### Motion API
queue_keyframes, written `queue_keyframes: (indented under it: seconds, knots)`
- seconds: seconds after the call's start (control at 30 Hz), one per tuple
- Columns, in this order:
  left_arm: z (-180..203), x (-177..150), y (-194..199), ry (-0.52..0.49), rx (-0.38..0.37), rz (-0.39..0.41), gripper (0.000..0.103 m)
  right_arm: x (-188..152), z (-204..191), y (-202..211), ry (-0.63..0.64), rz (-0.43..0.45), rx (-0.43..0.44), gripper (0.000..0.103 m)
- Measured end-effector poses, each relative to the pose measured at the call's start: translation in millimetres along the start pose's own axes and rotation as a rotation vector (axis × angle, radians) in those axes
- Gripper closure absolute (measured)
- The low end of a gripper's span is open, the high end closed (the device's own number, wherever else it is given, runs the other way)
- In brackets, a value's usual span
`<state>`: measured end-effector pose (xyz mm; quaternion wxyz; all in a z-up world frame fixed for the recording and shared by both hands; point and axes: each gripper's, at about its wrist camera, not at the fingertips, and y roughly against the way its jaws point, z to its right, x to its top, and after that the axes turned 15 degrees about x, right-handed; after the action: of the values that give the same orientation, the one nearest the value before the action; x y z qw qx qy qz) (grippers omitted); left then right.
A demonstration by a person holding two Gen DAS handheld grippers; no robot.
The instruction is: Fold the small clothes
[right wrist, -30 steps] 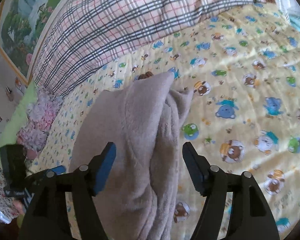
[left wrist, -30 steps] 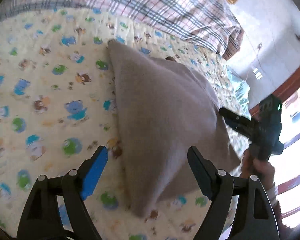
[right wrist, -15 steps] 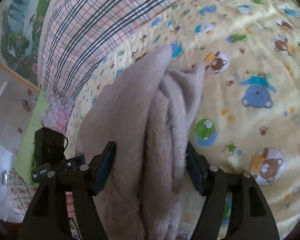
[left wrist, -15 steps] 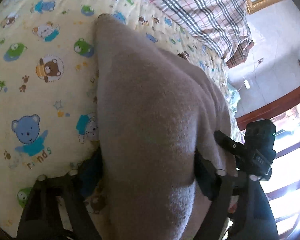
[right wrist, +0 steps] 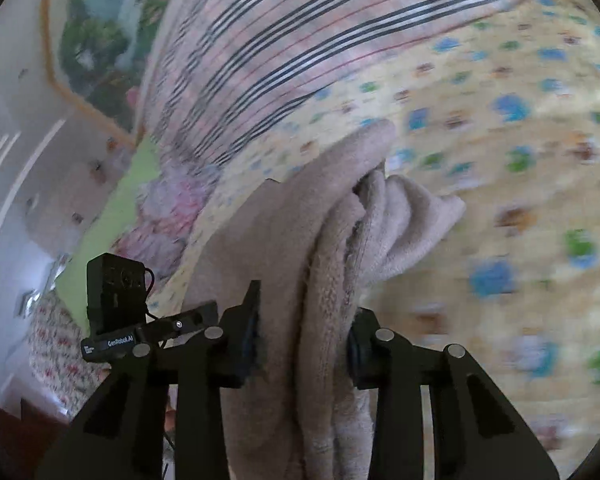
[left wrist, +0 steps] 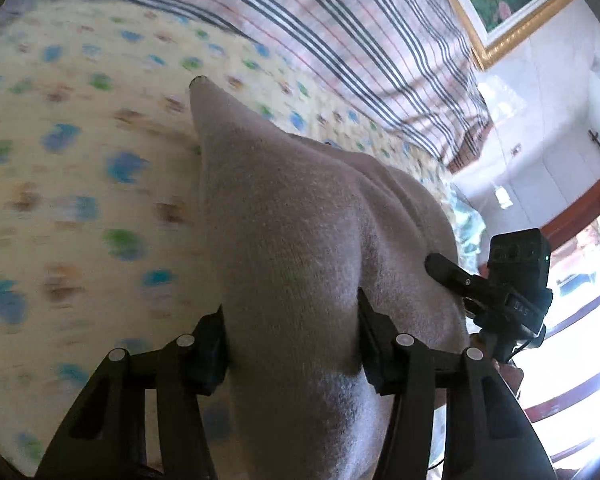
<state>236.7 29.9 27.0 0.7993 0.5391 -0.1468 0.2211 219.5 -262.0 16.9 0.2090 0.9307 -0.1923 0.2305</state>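
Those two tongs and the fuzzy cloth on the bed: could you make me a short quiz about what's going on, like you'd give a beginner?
1. True or false: both the left tongs and the right tongs are closed on the beige garment.
2. What pattern does the yellow bedsheet carry? A) plain B) cartoon bears C) flowers
3. In the right wrist view, how does the garment look between the fingers: a single flat layer or several bunched layers?

Key
1. True.
2. B, though motion blurs it.
3. Several bunched layers.
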Motion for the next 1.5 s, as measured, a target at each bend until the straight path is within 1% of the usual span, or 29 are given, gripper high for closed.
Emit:
queue_keyframes:
  seconds: [0.13,0.23,0.3,0.37,0.43,0.5,0.53,0.57,0.67,0.73,0.8,0.87,0.97,1.03,1.1,1.13,1.23,1.3,1.33,1.4,1.43,1.47,1.5]
  knots:
    - [-34,-1,33,0.002,0.067,0.055,0.049,-7,-17,-46,0.02,-0.039,0.071,0.066]
    - [-67,-3,51,0.019,0.09,0.085,0.049,-12,-23,-78,0.002,-0.059,0.121,0.066]
    - [-84,-7,55,0.024,0.105,0.088,0.049,-13,-23,-98,-0.012,-0.073,0.144,0.066]
    - [-99,-11,50,0.023,0.132,0.073,0.049,-16,-22,-117,-0.014,-0.096,0.149,0.066]
    - [-109,-16,42,0.031,0.134,0.052,0.049,-20,-17,-130,-0.024,-0.117,0.135,0.066]
    - [-114,-20,38,0.03,0.122,0.056,0.046,-23,-7,-140,-0.039,-0.13,0.095,0.064]
    - [-114,-21,38,0.024,0.126,0.059,0.043,-25,0,-143,-0.06,-0.134,0.086,0.062]
    - [-113,-22,38,0.019,0.138,0.059,0.04,-27,4,-144,-0.07,-0.135,0.083,0.059]
    - [-107,-25,40,0.015,0.163,0.062,0.036,-30,10,-140,-0.09,-0.131,0.062,0.053]
    - [-100,-30,42,0.023,0.178,0.062,0.036,-28,7,-136,-0.088,-0.129,0.028,0.047]
    - [-99,-36,51,0.028,0.194,0.076,0.036,-26,-3,-127,-0.059,-0.111,-0.023,0.046]
    - [-100,-46,64,0.042,0.222,0.094,0.034,-25,-15,-111,-0.026,-0.071,-0.071,0.046]
    - [-107,-60,78,0.07,0.231,0.103,0.034,-29,-32,-87,0.005,-0.009,-0.084,0.046]
    - [-110,-69,84,0.092,0.233,0.102,0.034,-35,-42,-77,0.024,0.009,-0.078,0.046]
    - [-113,-75,88,0.107,0.246,0.099,0.034,-44,-53,-74,0.044,0.002,-0.075,0.05]
    - [-114,-77,89,0.11,0.249,0.1,0.034,-50,-57,-76,0.049,-0.015,-0.087,0.056]
    - [-116,-77,89,0.12,0.243,0.093,0.034,-63,-59,-86,0.056,-0.064,-0.097,0.058]
    - [-117,-73,87,0.122,0.241,0.09,0.033,-68,-56,-94,0.059,-0.084,-0.122,0.058]
    - [-117,-71,87,0.122,0.238,0.091,0.032,-68,-54,-97,0.053,-0.088,-0.133,0.058]
    - [-119,-69,80,0.118,0.233,0.08,0.029,-69,-47,-102,0.036,-0.087,-0.14,0.063]
    - [-119,-68,77,0.121,0.246,0.068,0.028,-69,-43,-104,0.023,-0.09,-0.138,0.073]
    - [-120,-68,71,0.123,0.262,0.043,0.029,-70,-37,-107,-0.004,-0.099,-0.119,0.087]
    - [-119,-68,69,0.123,0.264,0.034,0.029,-71,-35,-110,-0.025,-0.11,-0.106,0.087]
